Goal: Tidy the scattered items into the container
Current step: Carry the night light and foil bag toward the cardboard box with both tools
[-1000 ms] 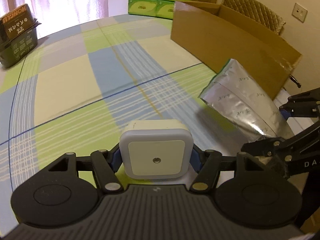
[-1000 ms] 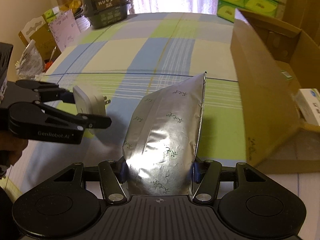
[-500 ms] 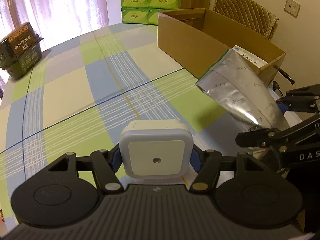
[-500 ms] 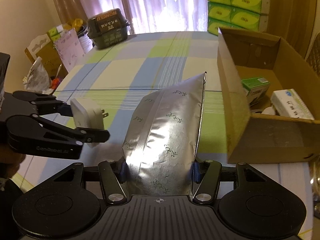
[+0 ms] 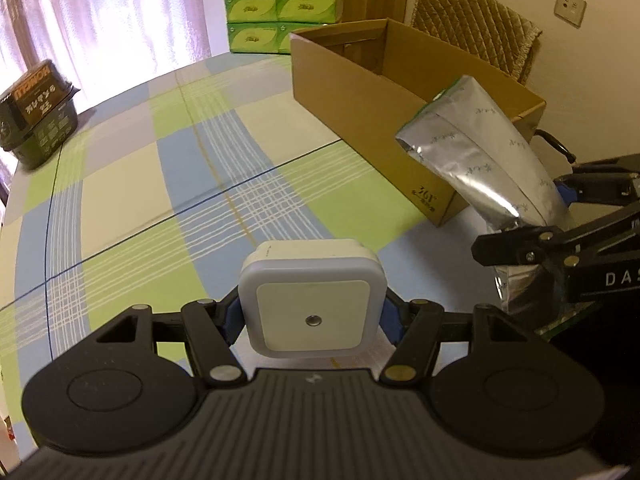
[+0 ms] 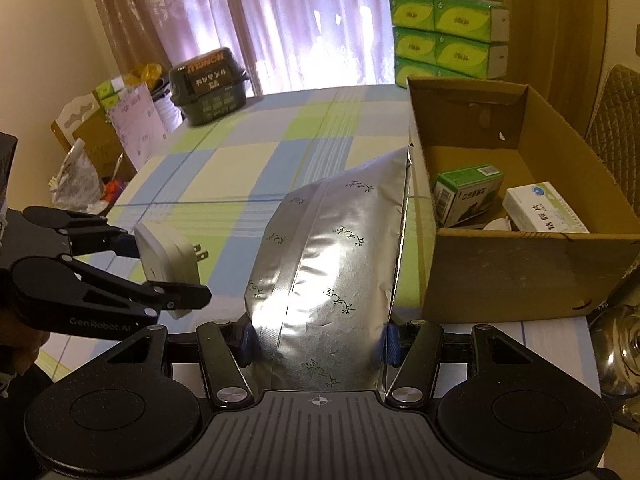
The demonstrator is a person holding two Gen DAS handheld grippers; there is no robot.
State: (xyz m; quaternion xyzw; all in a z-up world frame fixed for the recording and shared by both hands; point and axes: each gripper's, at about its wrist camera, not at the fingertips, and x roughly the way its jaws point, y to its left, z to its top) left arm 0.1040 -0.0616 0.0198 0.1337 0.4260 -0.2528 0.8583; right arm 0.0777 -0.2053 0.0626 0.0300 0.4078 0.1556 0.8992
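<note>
My left gripper (image 5: 312, 316) is clamped on a white square plug-in night light with rounded corners (image 5: 312, 300), pads bearing on its two side walls. My right gripper (image 6: 318, 340) is clamped on the lower end of a silver foil pouch printed with small dark characters (image 6: 336, 264). Both items are carried clear above the table with the blue, green and cream checked cloth (image 5: 160, 168), just short of the near corner of the open brown cardboard box (image 6: 520, 276) that stands at the table's right edge. The box already contains a green and white carton (image 6: 466, 192) and a white medicine packet (image 6: 540, 206).

Handling judgement: the night light is a rigid, smooth plastic shell, probably light; grip the flat sides, keep the metal prongs (image 6: 200, 252) free of the pads and avoid dropping it from height. The pouch is thin, soft and crinkles easily; its upper end stands unsupported and may flop, so hold it low across its full width. The seam edge looks slippery under a narrow grip. Lower each item inside the box walls before opening.
</note>
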